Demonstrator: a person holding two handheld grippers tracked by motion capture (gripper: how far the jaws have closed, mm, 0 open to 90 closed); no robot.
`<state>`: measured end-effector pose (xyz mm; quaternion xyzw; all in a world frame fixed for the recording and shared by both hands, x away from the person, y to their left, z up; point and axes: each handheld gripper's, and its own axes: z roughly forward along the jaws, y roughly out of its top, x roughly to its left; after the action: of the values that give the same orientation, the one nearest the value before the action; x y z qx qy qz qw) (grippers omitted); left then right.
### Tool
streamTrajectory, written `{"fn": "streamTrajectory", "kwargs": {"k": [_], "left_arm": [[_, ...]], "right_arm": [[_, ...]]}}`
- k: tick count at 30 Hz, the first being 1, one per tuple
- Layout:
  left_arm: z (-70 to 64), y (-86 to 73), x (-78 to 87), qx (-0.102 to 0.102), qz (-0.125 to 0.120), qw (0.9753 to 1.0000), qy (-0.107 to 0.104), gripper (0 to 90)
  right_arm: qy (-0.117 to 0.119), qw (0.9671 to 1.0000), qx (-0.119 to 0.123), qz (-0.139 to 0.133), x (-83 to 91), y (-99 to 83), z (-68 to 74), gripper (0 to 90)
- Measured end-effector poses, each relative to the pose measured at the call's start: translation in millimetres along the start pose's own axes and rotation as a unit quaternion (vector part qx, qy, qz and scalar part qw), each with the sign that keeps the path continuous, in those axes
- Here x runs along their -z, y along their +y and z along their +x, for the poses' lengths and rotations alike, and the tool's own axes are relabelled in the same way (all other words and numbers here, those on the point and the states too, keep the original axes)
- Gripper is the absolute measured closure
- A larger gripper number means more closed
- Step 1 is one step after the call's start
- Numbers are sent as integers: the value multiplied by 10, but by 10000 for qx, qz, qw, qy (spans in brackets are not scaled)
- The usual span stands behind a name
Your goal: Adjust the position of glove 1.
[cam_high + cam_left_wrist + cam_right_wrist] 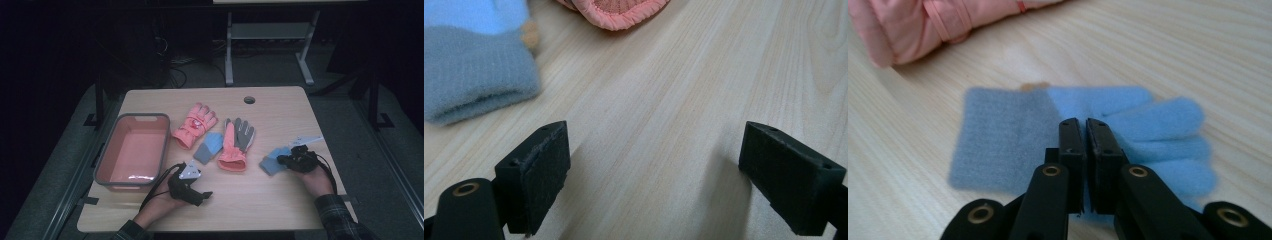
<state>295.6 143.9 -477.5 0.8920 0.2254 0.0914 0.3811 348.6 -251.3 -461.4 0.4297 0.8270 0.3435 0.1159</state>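
Note:
Two pairs of gloves lie on the wooden table (280, 112). A pink glove (195, 124) lies next to the basin, and a pink-and-grey glove (235, 142) lies in the middle. A small blue glove (209, 146) rests between them, and a second blue glove (272, 161) lies flat at the right. My right gripper (282, 160) hovers at that glove's right edge; its jaws (1083, 122) are shut with nothing visible between them, over the blue glove (1013, 140). My left gripper (199, 196) stands open (656, 140) over bare wood, short of the blue cuff (474, 75) and the pink cuff (616, 10).
A pink basin with a grey rim (105, 160) stands empty at the table's left. A white tag (307, 141) lies near the right edge behind the right gripper. A round cable hole (249, 99) sits at the far edge. Bare wood stretches along the front.

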Motion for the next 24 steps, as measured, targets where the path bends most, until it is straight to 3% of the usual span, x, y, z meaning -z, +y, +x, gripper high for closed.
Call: {"fn": "streamTrajectory", "kwargs": {"k": [10,12,24], "left_arm": [[2,-2,-2,-12,-12,10000,2,123],[2,-2,-3,-12,-14,10000,2,123],[0,0,0,-2,-3,10000,1,123]], "right_arm": [[290,9989,-74,-355,191,35,82,881],[423,9980,30,-472,244,50,144,882],[906,9941,227,-559,317,59,475,881]]}}
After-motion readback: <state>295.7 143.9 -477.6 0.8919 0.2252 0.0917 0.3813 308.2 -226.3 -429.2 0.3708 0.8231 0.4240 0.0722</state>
